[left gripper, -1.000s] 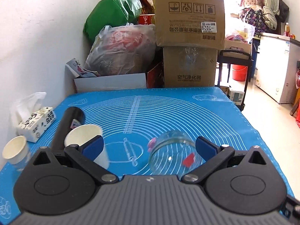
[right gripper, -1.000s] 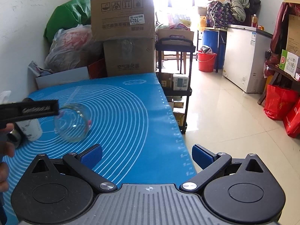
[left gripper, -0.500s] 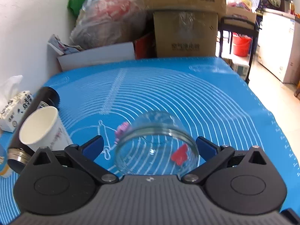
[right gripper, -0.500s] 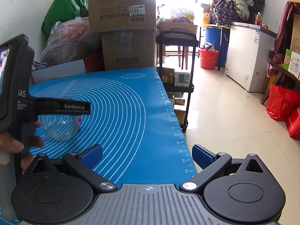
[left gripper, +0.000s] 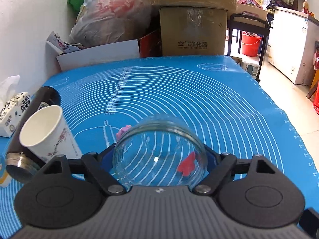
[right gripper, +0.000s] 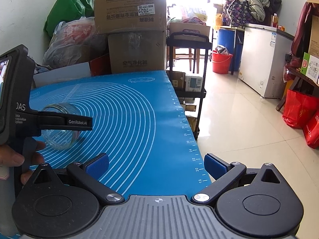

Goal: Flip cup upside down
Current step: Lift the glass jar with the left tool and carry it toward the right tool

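Note:
A clear glass cup [left gripper: 159,151] with pink and red flower stickers lies on its side on the blue mat [left gripper: 179,91], mouth pointing away from me. My left gripper [left gripper: 159,157] has its blue pads against both sides of the cup near its base. In the right wrist view the cup [right gripper: 59,127] shows at the left, partly behind the left gripper's black finger [right gripper: 65,121]. My right gripper [right gripper: 156,164] is open and empty, hovering over the mat's right front part.
A white paper cup [left gripper: 47,131] stands close left of the left gripper, with a black flask [left gripper: 30,123] lying behind it and a tissue pack [left gripper: 14,111] at the far left. Cardboard boxes [left gripper: 193,31] and bags stand behind the table. The mat's right edge [right gripper: 187,131] drops to the floor.
My left gripper moved forward around the glass cup and its fingers closed onto the cup's sides. The right gripper stayed nearly still and open.

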